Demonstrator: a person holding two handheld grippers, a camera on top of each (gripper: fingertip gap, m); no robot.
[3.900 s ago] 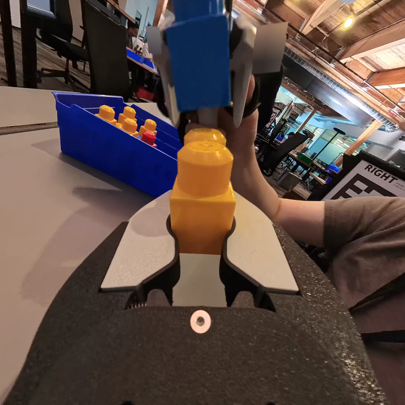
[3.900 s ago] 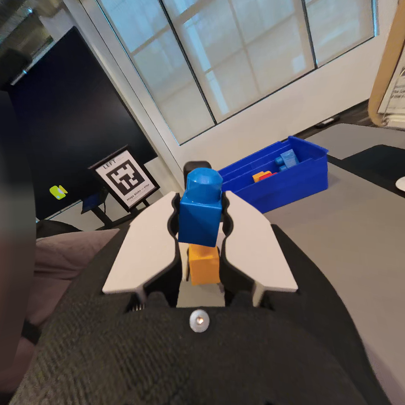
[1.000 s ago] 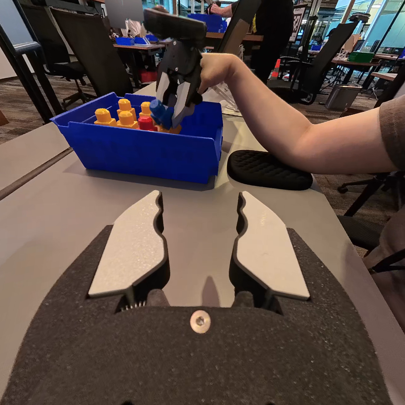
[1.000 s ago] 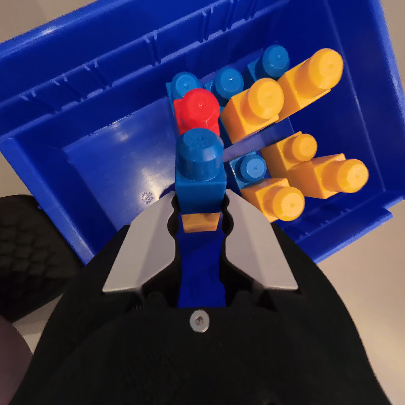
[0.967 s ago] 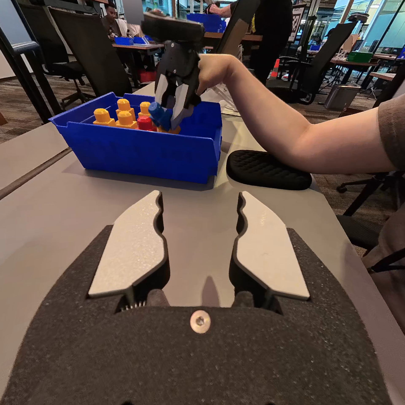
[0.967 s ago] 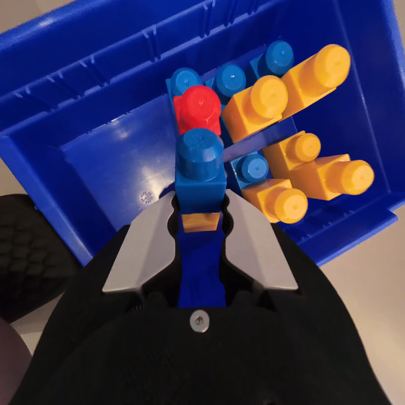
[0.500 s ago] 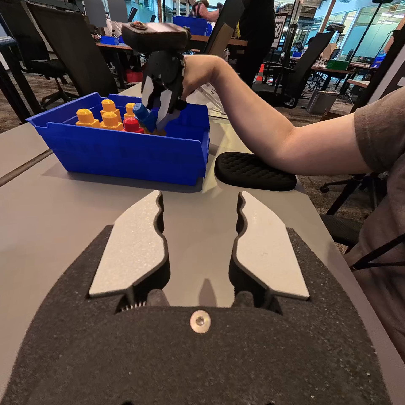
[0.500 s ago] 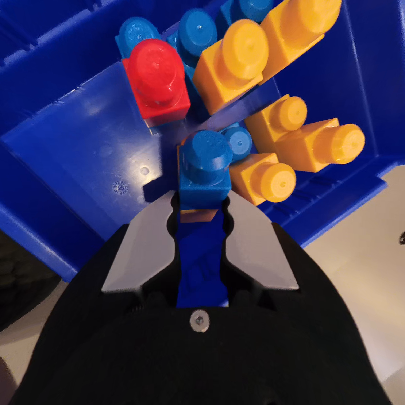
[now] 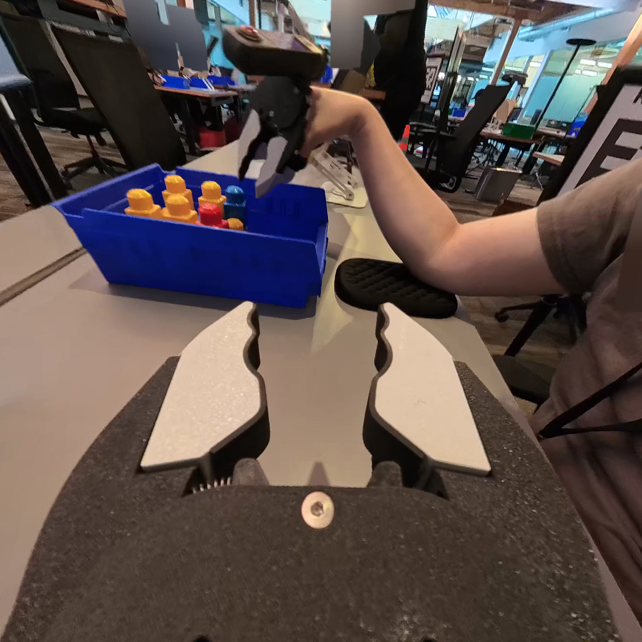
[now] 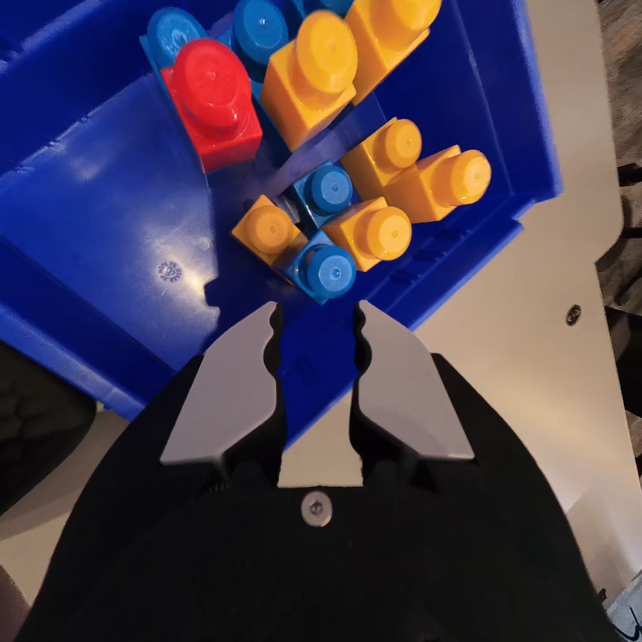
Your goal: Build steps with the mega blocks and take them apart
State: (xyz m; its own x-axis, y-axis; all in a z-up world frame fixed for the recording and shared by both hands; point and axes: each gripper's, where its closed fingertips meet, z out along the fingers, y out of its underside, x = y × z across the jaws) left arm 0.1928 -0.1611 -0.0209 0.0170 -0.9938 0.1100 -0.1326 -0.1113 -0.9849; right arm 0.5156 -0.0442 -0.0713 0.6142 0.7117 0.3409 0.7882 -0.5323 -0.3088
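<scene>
A blue bin (image 9: 208,257) on the grey table holds several orange, blue and red mega blocks. My right gripper (image 10: 315,309) is open and empty just above the bin's near wall (image 10: 451,264). A blue block (image 10: 321,269) stands right ahead of its fingertips, beside an orange block (image 10: 267,229). A red block (image 10: 215,100) stands farther in. In the left wrist view the right gripper (image 9: 260,173) hangs above the bin and the blue block (image 9: 235,205) stands upright. My left gripper (image 9: 316,312) is open and empty over the table, short of the bin.
A black wrist-rest pad (image 9: 392,288) lies on the table right of the bin, under the person's forearm (image 9: 417,215). A sign board (image 9: 622,132) stands at the right. Office chairs and desks fill the background. Some 35 cm of space lies between my two pairs of fingers.
My right gripper opened, let go of the blue block with its orange piece into the bin, and drew back upward. My left gripper stayed open and shifted slightly.
</scene>
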